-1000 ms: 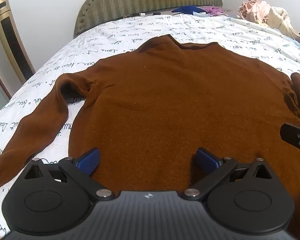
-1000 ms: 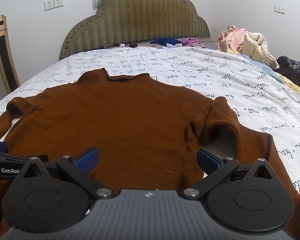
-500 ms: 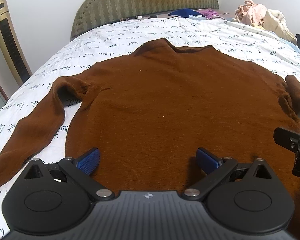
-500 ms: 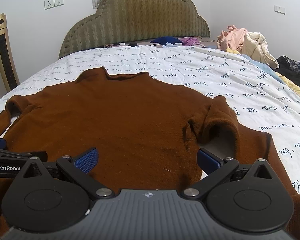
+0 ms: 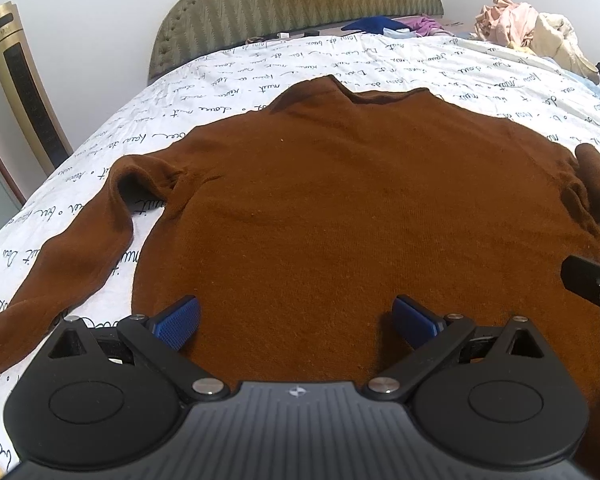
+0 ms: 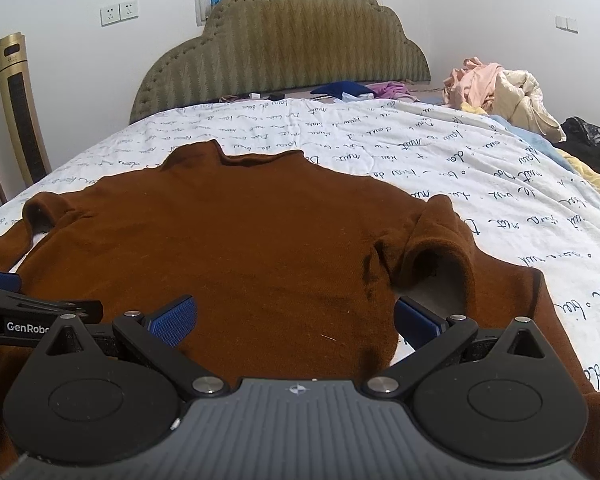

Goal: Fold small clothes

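A brown sweater (image 5: 340,208) lies spread flat on the bed, collar toward the headboard; it also shows in the right wrist view (image 6: 240,248). Its left sleeve (image 5: 80,256) runs down toward the near left. Its right sleeve (image 6: 452,248) is bent at the shoulder and runs down the near right. My left gripper (image 5: 296,316) is open and empty over the sweater's lower left part. My right gripper (image 6: 296,316) is open and empty over the lower right part, near the armpit. Each gripper shows at the edge of the other's view.
The bed has a white sheet (image 6: 420,148) with dark script print and an olive padded headboard (image 6: 284,52). A pile of clothes (image 6: 500,92) lies at the far right; blue and purple garments (image 6: 352,90) lie by the headboard. A gold tower fan (image 5: 24,92) stands left.
Both grippers have drawn back and risen slightly, so more of the sweater and the room shows. Both stay open. The sweater has not moved.
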`<state>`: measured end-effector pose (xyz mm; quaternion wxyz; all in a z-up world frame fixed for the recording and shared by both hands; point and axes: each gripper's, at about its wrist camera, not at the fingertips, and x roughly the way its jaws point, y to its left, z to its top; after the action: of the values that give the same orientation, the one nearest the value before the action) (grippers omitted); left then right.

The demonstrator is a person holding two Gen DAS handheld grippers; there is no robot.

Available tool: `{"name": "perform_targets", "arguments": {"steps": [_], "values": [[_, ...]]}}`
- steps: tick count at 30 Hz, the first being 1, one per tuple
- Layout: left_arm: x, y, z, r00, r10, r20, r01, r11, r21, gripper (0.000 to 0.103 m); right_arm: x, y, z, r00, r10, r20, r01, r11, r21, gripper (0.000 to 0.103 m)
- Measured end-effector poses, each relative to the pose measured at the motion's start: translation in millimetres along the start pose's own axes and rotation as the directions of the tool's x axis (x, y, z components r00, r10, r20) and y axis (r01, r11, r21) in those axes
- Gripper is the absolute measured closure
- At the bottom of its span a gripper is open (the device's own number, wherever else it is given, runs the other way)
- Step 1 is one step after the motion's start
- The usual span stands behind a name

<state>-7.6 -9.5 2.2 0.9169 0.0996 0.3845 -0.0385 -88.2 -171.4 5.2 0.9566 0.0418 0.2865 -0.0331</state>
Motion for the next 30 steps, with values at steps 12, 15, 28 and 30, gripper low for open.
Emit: {"name": "perform_targets", "arguments": {"steps": [12, 15, 28, 30], "values": [[-2, -8, -1, 1.000, 0.005, 0.017, -0.005, 1.000, 0.009, 0.000, -9, -8, -3, 1.000, 0.010, 0.025, -0.010, 1.000, 0.004, 0.000], [-2, -11, -1, 1.000, 0.003, 0.017, -0.003, 1.000, 0.014, 0.000, -11, -10, -3, 1.000, 0.009, 0.021, -0.009, 1.000, -0.001, 0.000], [-3, -21, -2, 1.000, -0.025, 0.005, 0.024, 0.999, 0.037, 0.000, -22, -14, -10, 0.999, -0.043, 0.031, 0.044, 0.998, -0.050, 0.000], [-5, -23, -2, 1.000, -0.026, 0.014, 0.025, 0.998, 0.049, 0.000, -29, -18, -13, 0.998, -0.048, 0.040, 0.050, 0.997, -0.062, 0.000]]}}
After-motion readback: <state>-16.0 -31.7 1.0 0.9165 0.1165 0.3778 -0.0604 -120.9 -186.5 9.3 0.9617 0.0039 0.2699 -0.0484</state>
